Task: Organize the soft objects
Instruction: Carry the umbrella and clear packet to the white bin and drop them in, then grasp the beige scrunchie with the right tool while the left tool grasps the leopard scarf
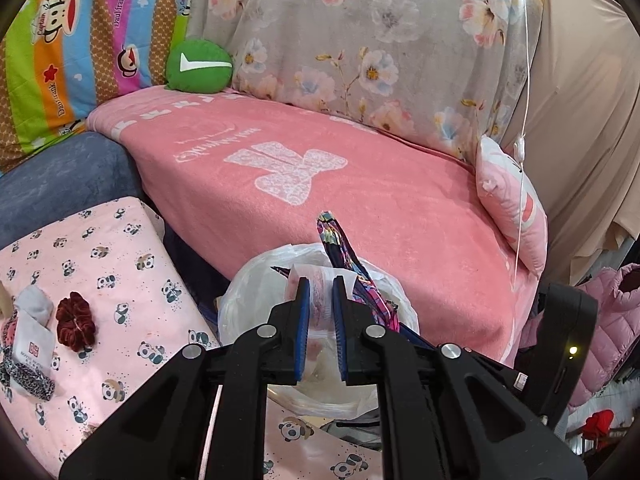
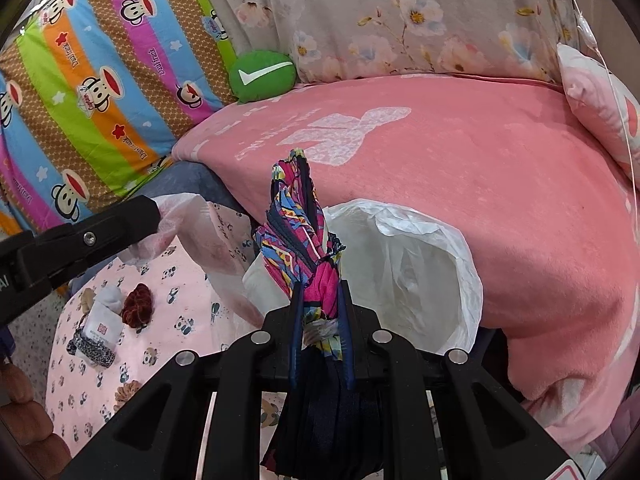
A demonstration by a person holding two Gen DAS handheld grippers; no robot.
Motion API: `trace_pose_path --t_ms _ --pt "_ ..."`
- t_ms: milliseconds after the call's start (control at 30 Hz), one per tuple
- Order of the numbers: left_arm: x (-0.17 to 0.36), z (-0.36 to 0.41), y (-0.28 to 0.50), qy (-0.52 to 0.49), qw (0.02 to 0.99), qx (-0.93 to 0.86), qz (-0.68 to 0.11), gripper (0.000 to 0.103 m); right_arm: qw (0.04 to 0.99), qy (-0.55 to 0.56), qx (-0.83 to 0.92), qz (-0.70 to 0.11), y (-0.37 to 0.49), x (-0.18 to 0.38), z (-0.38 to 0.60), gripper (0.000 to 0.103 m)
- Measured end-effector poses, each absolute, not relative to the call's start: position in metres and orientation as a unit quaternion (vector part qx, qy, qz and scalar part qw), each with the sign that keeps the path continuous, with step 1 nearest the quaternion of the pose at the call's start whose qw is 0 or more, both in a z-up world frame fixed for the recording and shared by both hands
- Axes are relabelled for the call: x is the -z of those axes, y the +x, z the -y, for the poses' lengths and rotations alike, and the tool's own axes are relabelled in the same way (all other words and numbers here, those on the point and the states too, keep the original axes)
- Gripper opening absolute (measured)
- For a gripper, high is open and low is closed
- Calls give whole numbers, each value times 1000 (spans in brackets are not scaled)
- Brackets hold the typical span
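My left gripper point(image 1: 320, 280) pinches the thin plastic bag point(image 2: 404, 264) rim over the pink sofa blanket point(image 1: 360, 184), my right gripper point(image 2: 320, 286) clamps the bunched patterned cloth point(image 2: 298, 216) beside the bag's mouth, which could slip free or collapse.

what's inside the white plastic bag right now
The bag's mouth is open and its visible interior looks empty. The right gripper holds the patterned cloth bunched at its rim, not clearly inside. The cloth and gripper hide the bag's bottom.
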State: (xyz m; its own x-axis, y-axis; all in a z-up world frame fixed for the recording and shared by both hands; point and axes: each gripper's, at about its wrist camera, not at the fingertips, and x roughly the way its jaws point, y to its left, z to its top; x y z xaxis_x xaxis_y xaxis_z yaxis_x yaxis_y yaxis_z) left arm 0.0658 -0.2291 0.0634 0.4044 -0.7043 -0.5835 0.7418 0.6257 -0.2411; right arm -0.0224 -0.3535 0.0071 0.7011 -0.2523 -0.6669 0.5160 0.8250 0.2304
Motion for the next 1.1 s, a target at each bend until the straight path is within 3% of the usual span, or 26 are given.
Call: trace_pose_path --t_ms 267,333,400,500,533,967,1100 --pt "-47 234 77 23 835 416 -360 13 896 201 218 -330 -20 -3 355 16" --pt "-45 232 80 19 835 410 -366 18 895 200 219 -332 -18 -2 354 21" --pt "-42 230 82 18 839 400 -368 35 895 198 227 -330 -18 -2 353 22" --pt "-41 224 85 17 844 391 -367 45 895 196 230 -329 -18 -2 352 26" --pt "-41 222 86 15 844 389 -368 45 895 195 232 -328 -18 -2 352 30" --pt "-24 182 93 14 856 349 -381 46 900 168 214 -341 -7 1 331 34" --pt "-18 156 95 15 868 317 -383 52 904 151 202 -345 -1 0 315 36"
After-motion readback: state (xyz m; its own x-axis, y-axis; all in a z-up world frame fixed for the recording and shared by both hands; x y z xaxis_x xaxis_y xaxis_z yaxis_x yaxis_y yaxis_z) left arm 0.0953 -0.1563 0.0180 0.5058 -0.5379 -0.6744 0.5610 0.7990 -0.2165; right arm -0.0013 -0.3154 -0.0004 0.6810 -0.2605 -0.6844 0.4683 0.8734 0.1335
